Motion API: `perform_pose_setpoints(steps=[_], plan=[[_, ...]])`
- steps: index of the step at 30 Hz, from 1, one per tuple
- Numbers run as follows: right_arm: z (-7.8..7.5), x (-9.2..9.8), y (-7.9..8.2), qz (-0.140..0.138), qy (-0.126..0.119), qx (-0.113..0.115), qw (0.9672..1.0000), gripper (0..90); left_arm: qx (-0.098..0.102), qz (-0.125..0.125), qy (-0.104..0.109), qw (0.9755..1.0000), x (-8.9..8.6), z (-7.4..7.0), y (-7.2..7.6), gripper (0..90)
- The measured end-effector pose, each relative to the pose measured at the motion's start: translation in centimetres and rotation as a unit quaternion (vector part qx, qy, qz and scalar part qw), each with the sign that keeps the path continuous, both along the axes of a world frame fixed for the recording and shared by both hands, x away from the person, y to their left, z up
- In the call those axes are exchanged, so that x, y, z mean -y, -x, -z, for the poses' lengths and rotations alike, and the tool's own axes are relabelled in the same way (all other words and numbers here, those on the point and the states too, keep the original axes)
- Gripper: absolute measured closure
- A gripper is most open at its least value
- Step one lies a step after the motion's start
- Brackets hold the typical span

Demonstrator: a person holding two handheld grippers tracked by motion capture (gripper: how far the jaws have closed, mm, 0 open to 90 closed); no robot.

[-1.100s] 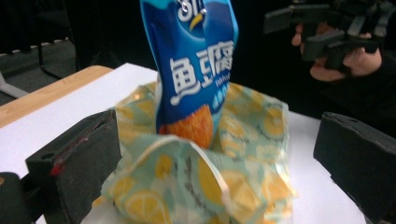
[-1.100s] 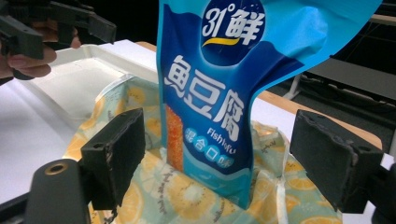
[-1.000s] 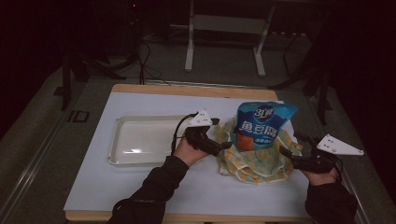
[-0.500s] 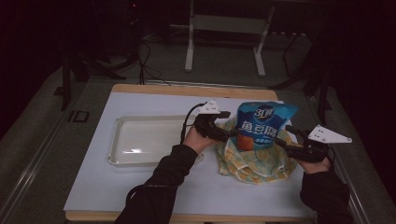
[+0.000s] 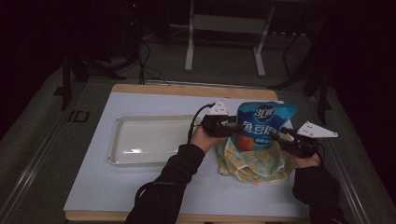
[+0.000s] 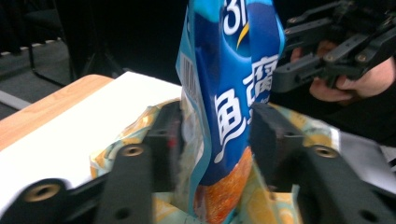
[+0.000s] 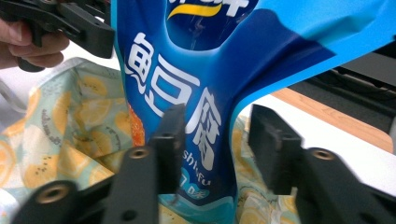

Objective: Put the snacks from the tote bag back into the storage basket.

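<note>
A blue snack bag with white lettering stands upright in a yellow lemon-print cloth bag on the white table mat. From the left, my left gripper reaches to the snack bag. In the left gripper view its jaws press both sides of the snack bag, which narrows between them. My right gripper comes in from the right. In the right gripper view the snack bag's lower edge sits between its jaws, with a gap showing before the right one. The cloth bag lies crumpled underneath.
A clear plastic tray lies on the mat left of the bags. The mat covers a wooden tabletop. Dark stands and cables sit on the floor beyond the far edge.
Both hands have moved forward and inward to the snack bag. The left gripper has risen to its side and the right has closed in. The bag stays upright.
</note>
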State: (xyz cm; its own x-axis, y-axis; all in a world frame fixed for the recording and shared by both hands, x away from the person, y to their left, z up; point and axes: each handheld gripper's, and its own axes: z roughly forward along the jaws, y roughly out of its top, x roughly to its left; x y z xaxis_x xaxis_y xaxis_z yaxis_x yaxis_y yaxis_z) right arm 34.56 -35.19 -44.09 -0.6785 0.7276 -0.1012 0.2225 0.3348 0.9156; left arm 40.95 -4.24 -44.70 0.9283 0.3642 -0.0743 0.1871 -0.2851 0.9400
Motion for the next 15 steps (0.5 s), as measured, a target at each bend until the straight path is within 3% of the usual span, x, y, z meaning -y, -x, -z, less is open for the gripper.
perform_pose_setpoints(steps=[4,9,15], plan=[[0.2,-0.2,-0.1,0.001,0.003,-0.002,1.0,73.6,0.003,-0.004,-0.009,0.9999,0.6,0.2,0.0,71.0],[0.3,-0.4,-0.1,0.006,-0.002,-0.002,1.0,77.4,0.009,-0.014,-0.017,0.9997,1.2,0.4,0.1,75.0],[0.3,-0.8,0.0,0.011,-0.002,0.0,0.9999,86.0,-0.001,-0.021,-0.02,0.9996,1.4,0.3,0.0,82.9]])
